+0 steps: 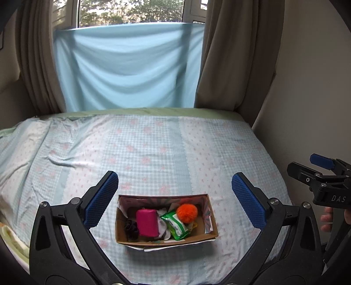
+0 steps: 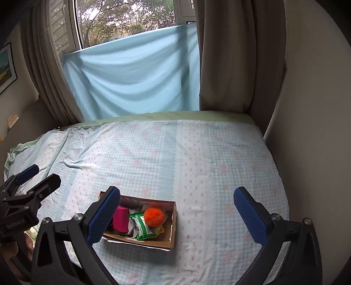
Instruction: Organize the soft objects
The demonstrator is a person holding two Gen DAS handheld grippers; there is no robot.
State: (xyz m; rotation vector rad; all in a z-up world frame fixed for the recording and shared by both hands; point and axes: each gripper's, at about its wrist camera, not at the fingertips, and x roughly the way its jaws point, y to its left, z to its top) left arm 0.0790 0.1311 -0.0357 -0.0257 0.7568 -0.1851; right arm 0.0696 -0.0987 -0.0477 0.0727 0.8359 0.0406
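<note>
1. The box (image 1: pixel 163 239) sits near the bed's (image 1: pixel 153 153) front edge, its open top up; the left gripper (image 1: pixel 175 199) hangs over it, jaws spread wide, holding nothing, one pad on each side of the box and clear of its walls.
2. The right gripper (image 2: pixel 176 213) hangs to the right of the box (image 2: pixel 172 221), jaws also wide apart and empty; its left pad (image 2: pixel 103 217) overlaps the box's left end in that view, and whether they touch I cannot tell.
3. Inside the box lie a pink block (image 1: pixel 147 222), an orange pom-pom (image 1: pixel 187 213) resting on a green packet (image 1: pixel 176 225), a dark scrunchie (image 1: pixel 131 229) in the left corner, and some white paper between them.
4. Bare sheet stretches from the box to the far edge and out to both sides; right of the box it runs up to the wall (image 2: pixel 307 153).
5. The sheet is pale blue check with pink flowers, wrinkled at the left, over a green underlayer showing at the far edge.
6. Behind the bed hang a blue cloth (image 1: pixel 129 65) across the window (image 2: pixel 125 19) and beige curtains (image 2: pixel 228 54) at each side.
7. A framed picture (image 2: pixel 6 68) hangs on the left wall.
</note>
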